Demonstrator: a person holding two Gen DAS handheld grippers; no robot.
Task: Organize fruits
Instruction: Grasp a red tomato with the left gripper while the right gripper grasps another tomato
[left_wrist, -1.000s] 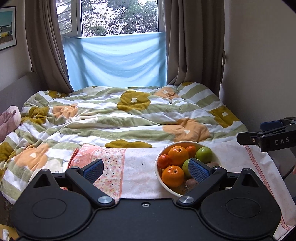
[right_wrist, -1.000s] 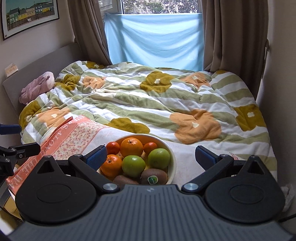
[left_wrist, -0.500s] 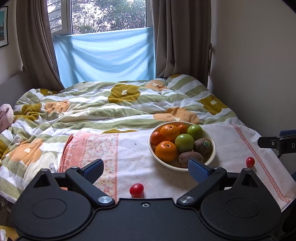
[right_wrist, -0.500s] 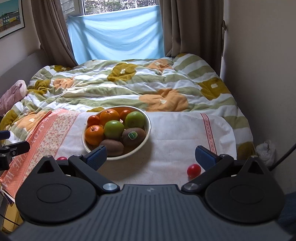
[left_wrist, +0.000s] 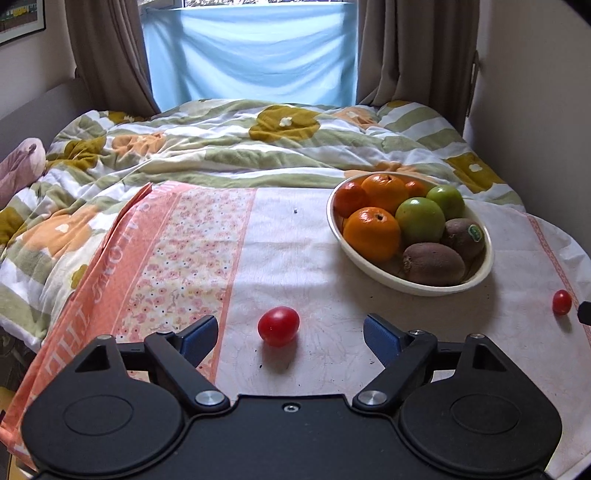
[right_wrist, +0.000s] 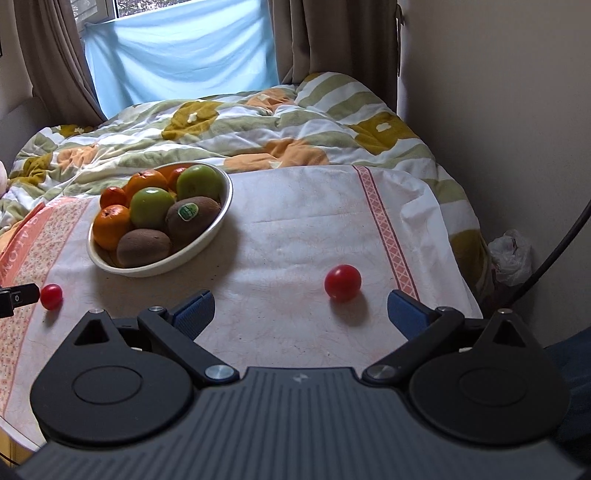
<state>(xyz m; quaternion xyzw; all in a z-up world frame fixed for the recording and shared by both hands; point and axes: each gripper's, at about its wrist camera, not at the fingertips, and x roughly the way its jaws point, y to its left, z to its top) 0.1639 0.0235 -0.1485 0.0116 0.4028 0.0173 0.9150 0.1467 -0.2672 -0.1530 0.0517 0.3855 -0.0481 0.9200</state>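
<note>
A cream bowl (left_wrist: 480, 273) (right_wrist: 207, 243) holds oranges, green apples and kiwis on a cloth-covered table. Two red cherry tomatoes lie loose on the cloth. One tomato (left_wrist: 278, 325) lies just ahead of my open, empty left gripper (left_wrist: 290, 338), between its fingers' line; it also shows at the left in the right wrist view (right_wrist: 51, 296). The other tomato (right_wrist: 342, 282) lies just ahead of my open, empty right gripper (right_wrist: 301, 312), toward its right finger; it shows at the far right in the left wrist view (left_wrist: 562, 302).
A white tablecloth with a pink floral band (left_wrist: 173, 258) covers the table. Behind it is a bed with a flowered quilt (left_wrist: 236, 147). A wall (right_wrist: 517, 110) stands on the right, with a plastic bag (right_wrist: 511, 258) and a cable on the floor.
Both grippers have pulled back and tilted down. The bowl now sits farther ahead, and the two loose tomatoes have come into view close in front of the fingers.
</note>
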